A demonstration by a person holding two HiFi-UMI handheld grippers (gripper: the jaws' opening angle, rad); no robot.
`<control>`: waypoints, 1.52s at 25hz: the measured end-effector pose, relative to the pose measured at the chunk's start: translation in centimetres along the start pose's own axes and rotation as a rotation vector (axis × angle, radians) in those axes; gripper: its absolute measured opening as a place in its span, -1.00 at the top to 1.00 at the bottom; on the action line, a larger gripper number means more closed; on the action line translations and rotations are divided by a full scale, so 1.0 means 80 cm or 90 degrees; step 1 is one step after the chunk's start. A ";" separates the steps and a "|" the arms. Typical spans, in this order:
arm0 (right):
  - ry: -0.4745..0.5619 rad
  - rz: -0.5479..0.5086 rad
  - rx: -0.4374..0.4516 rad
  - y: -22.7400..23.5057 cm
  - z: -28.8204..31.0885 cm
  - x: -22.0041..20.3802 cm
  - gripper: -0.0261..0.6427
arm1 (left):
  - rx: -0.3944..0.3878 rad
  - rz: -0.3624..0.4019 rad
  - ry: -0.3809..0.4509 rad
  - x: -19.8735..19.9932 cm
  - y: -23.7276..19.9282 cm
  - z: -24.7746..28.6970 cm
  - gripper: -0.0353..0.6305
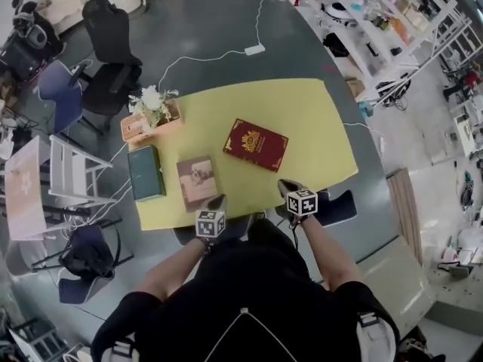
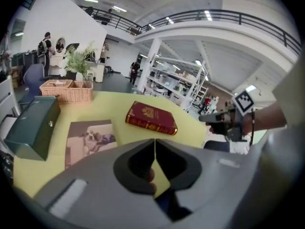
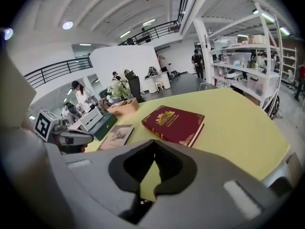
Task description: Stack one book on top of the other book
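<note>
A dark red book with gold ornament lies flat near the middle of the yellow table. Left of it lies a thin brown book with a dog picture on its cover. My left gripper hovers at the table's near edge, just right of the brown book, jaws shut and empty. Over the near edge below the red book, my right gripper is also shut with nothing held.
A dark green box lies at the table's left edge. Behind it a wicker basket holds flowers. Chairs stand left of the table, shelving at the far right.
</note>
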State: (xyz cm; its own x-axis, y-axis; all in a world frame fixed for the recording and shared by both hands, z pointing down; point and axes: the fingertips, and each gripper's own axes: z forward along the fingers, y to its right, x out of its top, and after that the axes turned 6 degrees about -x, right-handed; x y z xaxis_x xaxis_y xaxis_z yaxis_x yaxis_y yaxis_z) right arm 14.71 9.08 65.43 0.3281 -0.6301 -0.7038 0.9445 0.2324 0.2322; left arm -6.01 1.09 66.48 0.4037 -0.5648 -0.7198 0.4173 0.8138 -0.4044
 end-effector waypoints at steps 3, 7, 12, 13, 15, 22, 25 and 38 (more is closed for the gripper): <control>0.003 -0.017 -0.004 0.033 -0.001 0.024 0.67 | -0.009 -0.026 -0.007 0.007 0.012 0.024 0.67; -0.015 -0.062 0.021 0.069 0.024 0.055 0.43 | -0.018 -0.083 -0.024 0.015 0.027 0.062 0.36; -0.064 -0.133 0.082 0.111 0.095 0.095 0.16 | 0.000 -0.196 -0.034 0.029 0.028 0.126 0.21; -0.076 -0.150 0.095 0.118 0.111 0.101 0.13 | 0.005 -0.215 -0.035 0.030 0.028 0.140 0.19; -0.097 -0.179 0.119 0.129 0.140 0.110 0.09 | 0.017 -0.237 -0.040 0.033 0.024 0.166 0.16; -0.161 -0.239 0.199 0.150 0.229 0.126 0.01 | 0.072 -0.352 -0.019 0.047 -0.001 0.225 0.07; -0.198 -0.255 0.229 0.155 0.259 0.119 0.00 | 0.084 -0.388 -0.010 0.046 -0.008 0.244 0.06; -0.278 -0.243 0.350 0.141 0.293 0.072 0.06 | 0.086 -0.430 0.004 0.049 -0.016 0.310 0.10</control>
State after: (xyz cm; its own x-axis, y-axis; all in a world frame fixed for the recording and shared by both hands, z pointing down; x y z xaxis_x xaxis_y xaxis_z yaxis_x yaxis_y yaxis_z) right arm 27.64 -9.27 79.74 -0.1508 -0.8521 -0.5012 0.8285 -0.3855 0.4063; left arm 15.26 -5.57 78.17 0.0151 -0.9408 -0.3385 0.6743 0.2596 -0.6914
